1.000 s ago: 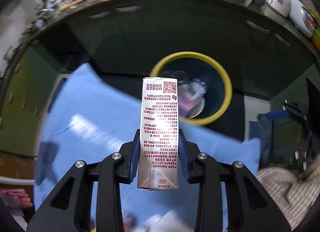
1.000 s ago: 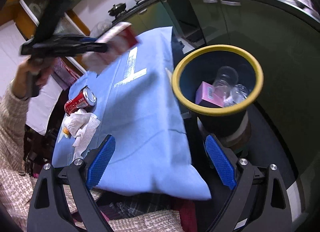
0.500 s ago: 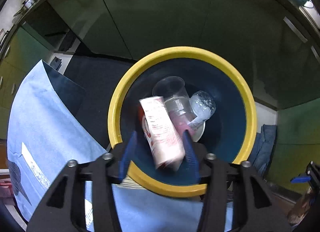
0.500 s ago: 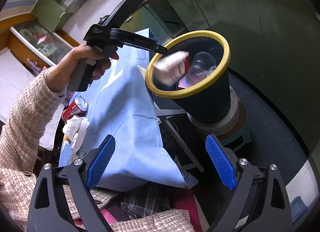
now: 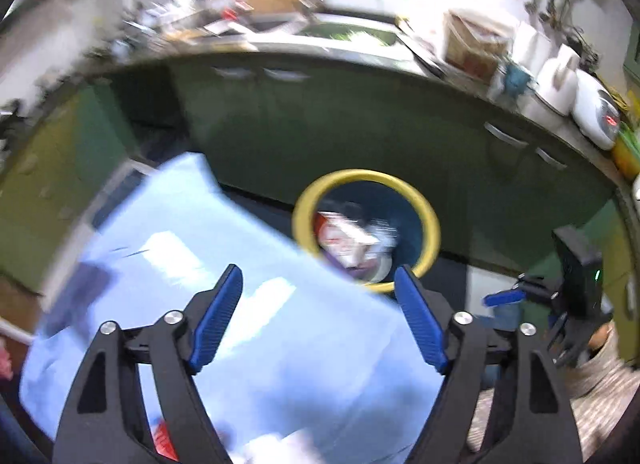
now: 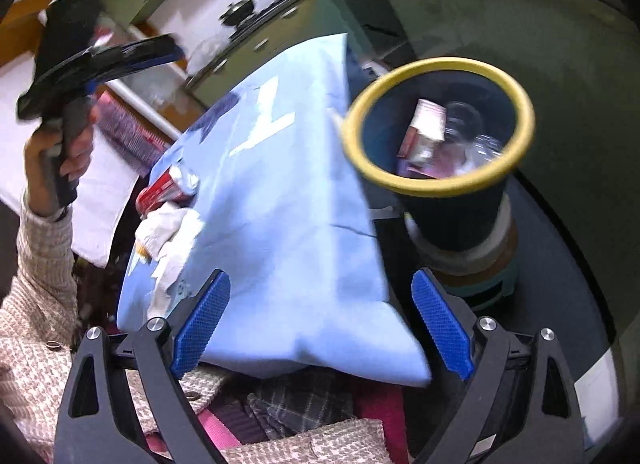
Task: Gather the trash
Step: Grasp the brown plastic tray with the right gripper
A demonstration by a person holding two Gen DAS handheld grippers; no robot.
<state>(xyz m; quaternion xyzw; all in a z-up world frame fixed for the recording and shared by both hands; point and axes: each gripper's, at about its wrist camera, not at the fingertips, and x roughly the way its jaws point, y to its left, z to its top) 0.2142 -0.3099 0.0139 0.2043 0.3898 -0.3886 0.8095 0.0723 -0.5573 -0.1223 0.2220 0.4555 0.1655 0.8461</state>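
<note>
- The carton lies inside the yellow-rimmed bin, leaning on a clear cup and other packaging; the bin stands just off the far right corner of the blue-covered worktop.
- What is left for you sits at the worktop's left edge: a red can on its side, touching a crumpled white tissue.
- Your left tool is empty and its jaws are opening wide, nothing between them; your left hand holds it high above that left edge.
- Your right tool stands wide and empty over the near edge of the worktop.
- Risks, as I judge them: the can may roll off the left edge if a finger nudges it, since it lies close to the drop; the tissue could tear or come up only in part if pinched at a loose flap.
- The bin perches on a stack of supports, so a knock to its rim could tip it.
- Hard to read: both views are smeared by motion, the left view shows only a red scrap at its bottom edge, and the bin's floor is hidden.
</note>
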